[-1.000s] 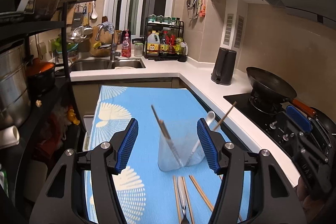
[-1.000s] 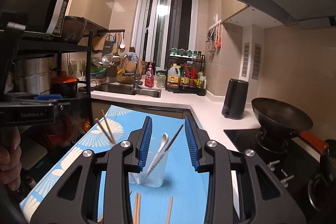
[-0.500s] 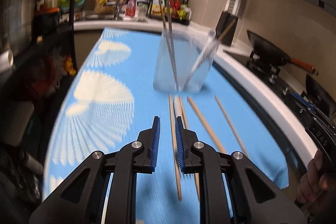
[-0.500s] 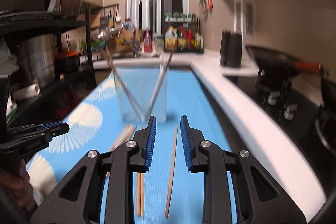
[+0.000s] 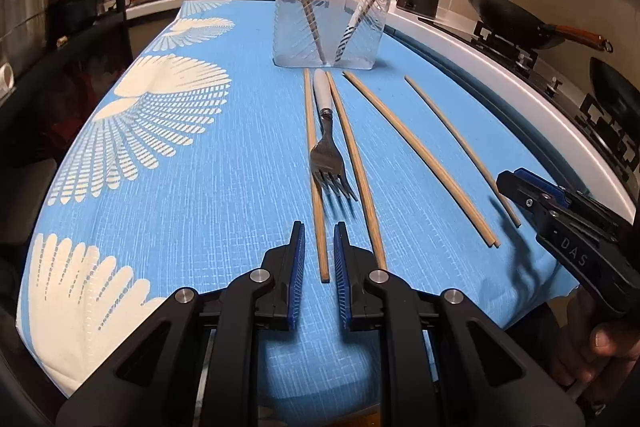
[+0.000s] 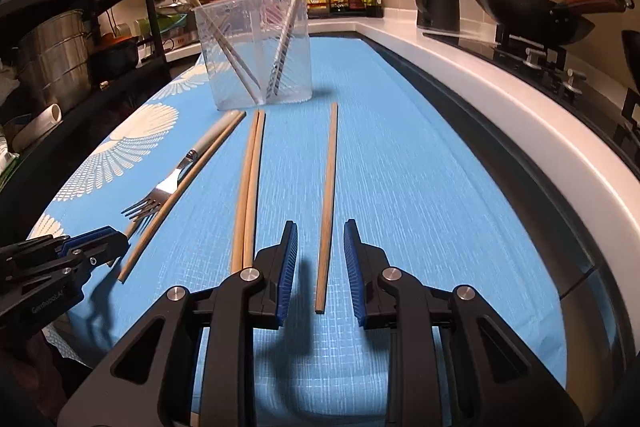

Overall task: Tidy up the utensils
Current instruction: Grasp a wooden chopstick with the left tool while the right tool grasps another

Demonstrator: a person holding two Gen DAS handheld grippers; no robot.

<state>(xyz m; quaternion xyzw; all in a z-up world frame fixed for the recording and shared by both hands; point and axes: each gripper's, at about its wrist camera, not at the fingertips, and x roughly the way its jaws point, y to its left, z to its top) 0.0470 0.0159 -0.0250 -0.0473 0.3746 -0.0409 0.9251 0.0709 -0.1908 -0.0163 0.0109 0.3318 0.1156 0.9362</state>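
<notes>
1. Left tongs (image 5: 319,259): narrowly parted, gripping nothing, set astride the near end of the leftmost chopstick (image 5: 314,171), pads clear of the wood on both sides; jaws lately closing down to this slim gap.
2. Right tongs (image 6: 321,263): a little wider apart, also empty, straddling the near end of the lone chopstick (image 6: 328,195) on the right; jaws likewise lately narrowing.
3. Between the two: a fork (image 5: 326,151) lying tines toward the cameras, flanked closely by the leftmost chopstick and another (image 5: 352,163); a touching pair of chopsticks (image 6: 250,187) just left of the lone one.
4. Farther out: clear plastic holder (image 6: 256,47) upright on the blue-clothed desk (image 5: 180,187), already holding chopsticks and a white spoon.
5. Step in hand, by judgement: pre-grasp on one stick per side.
6. Next move likely needs: lowering until pads bracket the wood, squeezing shut, lifting, tilting upright, then dropping into the holder.
7. Risk: thin round sticks rolling or slipping out.
</notes>
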